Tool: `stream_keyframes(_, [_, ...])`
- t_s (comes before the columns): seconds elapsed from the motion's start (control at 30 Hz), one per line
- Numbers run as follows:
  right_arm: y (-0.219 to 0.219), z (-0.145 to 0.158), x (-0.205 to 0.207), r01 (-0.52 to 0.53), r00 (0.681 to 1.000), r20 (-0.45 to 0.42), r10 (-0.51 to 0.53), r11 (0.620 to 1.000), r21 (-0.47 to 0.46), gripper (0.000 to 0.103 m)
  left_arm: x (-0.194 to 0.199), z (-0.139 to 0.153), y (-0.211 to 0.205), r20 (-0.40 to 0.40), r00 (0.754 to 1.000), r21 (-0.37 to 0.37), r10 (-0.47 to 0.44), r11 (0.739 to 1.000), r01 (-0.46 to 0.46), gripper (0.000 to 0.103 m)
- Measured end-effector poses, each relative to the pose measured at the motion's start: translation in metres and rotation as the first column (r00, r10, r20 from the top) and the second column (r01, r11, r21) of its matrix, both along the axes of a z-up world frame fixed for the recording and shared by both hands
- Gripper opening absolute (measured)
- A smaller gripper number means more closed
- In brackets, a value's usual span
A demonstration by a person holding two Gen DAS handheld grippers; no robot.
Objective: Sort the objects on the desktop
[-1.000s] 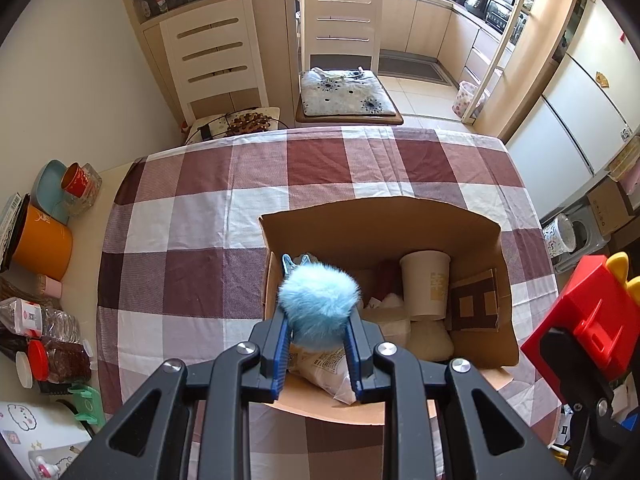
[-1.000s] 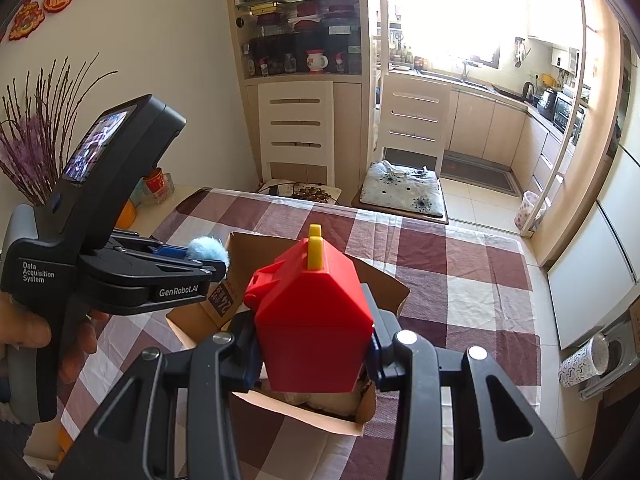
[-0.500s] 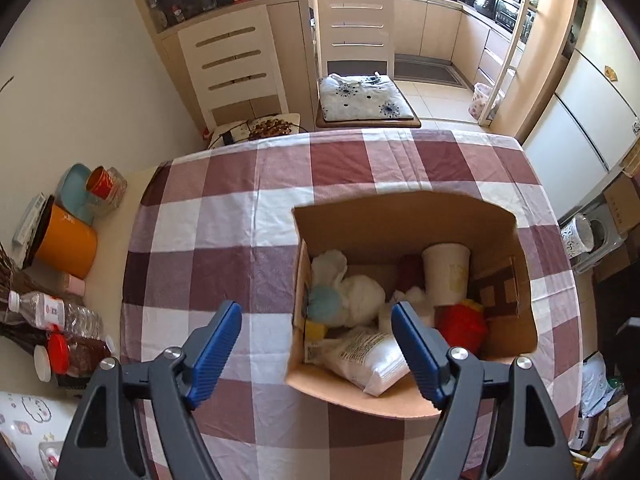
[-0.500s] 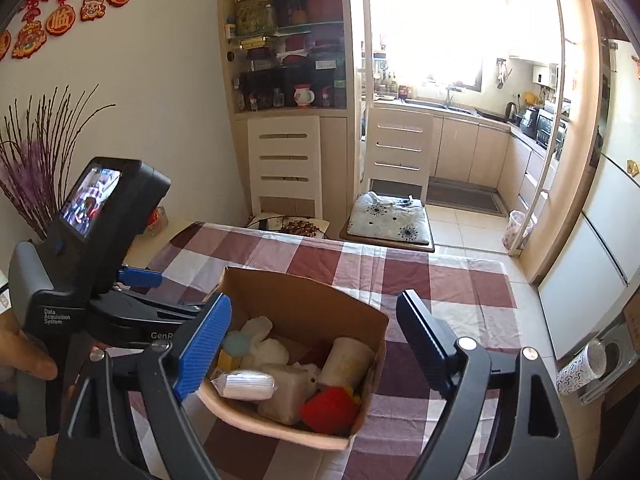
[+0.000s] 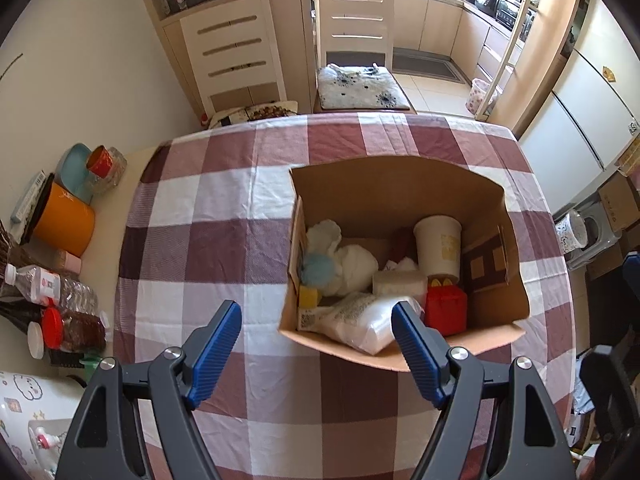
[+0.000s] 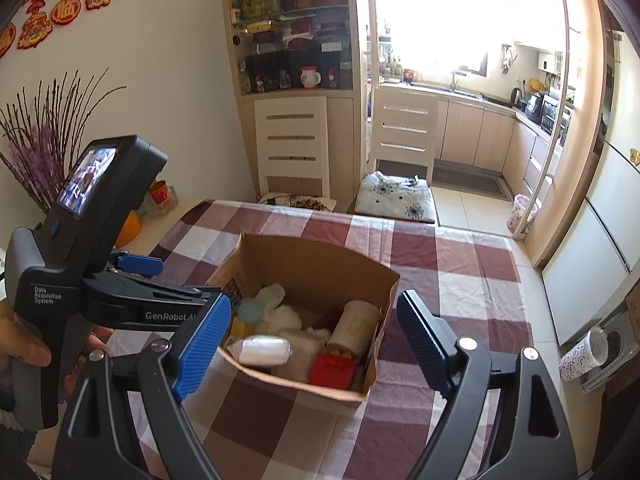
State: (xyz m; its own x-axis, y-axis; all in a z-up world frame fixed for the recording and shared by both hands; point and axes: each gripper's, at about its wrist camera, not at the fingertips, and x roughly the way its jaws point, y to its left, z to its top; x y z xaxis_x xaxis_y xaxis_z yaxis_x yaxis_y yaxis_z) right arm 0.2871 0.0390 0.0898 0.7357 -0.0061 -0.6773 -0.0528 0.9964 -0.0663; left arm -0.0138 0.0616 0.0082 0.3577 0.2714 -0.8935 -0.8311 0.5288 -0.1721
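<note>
A checkered tablecloth is carrying a cardboard box holding a red toy house and blue pompom. Left gripper and right gripper are hovering spread wide, empty; retreating upward should avoid clipping the box.

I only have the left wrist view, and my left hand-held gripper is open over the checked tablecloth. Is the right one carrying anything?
Observer: No. The right hand-held gripper is wide open, with nothing between its blue pads.
Operator: What is it aimed at?
Observer: The brown cardboard box. From that side, the red house-shaped toy lies against the box's near wall.
Operator: Anything beside it?
Observer: The left hand-held gripper is on its left, with a bare hand wrapped around the handle.
</note>
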Motion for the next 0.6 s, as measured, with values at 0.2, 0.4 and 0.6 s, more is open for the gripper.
stream_keyframes(0.2, [-0.004, -0.005, -0.008, 0.012, 1.000, -0.022, -0.012, 1.000, 0.004, 0.086, 0.001, -0.003, -0.007, -0.004, 1.000, -0.011, -0.012, 1.000, 0.012, 0.079])
stream_keyframes(0.4, [-0.005, -0.009, -0.010, 0.022, 0.999, -0.034, -0.021, 1.000, 0.006, 0.086, 0.002, -0.005, -0.010, -0.009, 1.000, -0.017, -0.021, 1.000, 0.021, 0.079])
stream_keyframes(0.6, [-0.007, -0.012, -0.010, 0.028, 0.999, -0.046, -0.028, 1.000, 0.010, 0.086, 0.003, -0.007, -0.009, -0.013, 1.000, -0.024, -0.027, 0.999, 0.027, 0.079])
